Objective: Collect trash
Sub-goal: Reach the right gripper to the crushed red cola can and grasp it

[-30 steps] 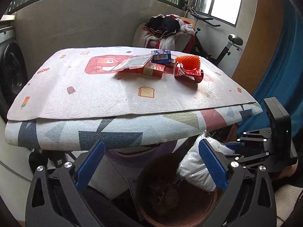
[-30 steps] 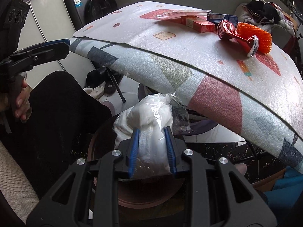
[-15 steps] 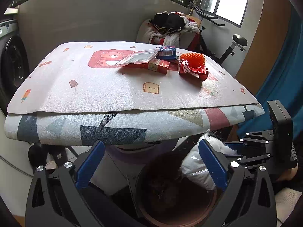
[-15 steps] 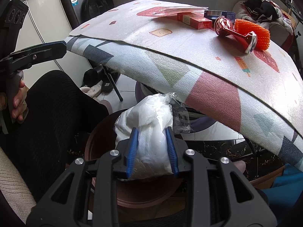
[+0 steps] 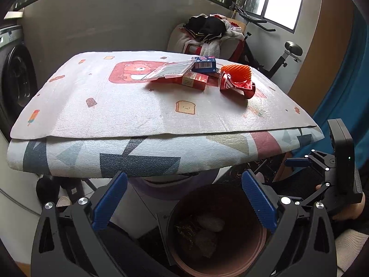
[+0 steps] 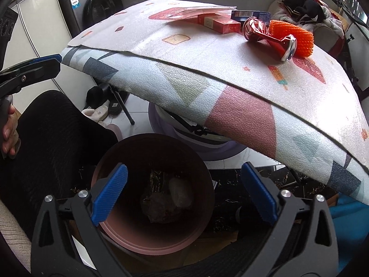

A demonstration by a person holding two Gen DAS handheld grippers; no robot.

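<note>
With the bag (image 6: 181, 195) lying in the bin (image 6: 152, 242), both grippers (image 6: 182, 194) (image 5: 183, 200) gape empty; can (image 5: 235, 85) and boxes (image 5: 193, 80) remain on the table (image 5: 138, 115).

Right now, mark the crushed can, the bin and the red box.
crushed can (image 5: 233, 85), left wrist view, red side.
bin (image 6: 203, 168), right wrist view, inner wall.
red box (image 5: 194, 80), left wrist view, top face.

A washing machine (image 6: 96, 7) stood against the far wall, white cabinet doors (image 6: 39, 37) beside it. An exercise bike (image 5: 274, 53) waited under the window, next to a chair heaped with clothes (image 5: 207, 32). Slippers (image 6: 99, 112) lay on the tiled floor under the table, whose printed foam mat (image 5: 115, 106) showed a bear and toast.
</note>
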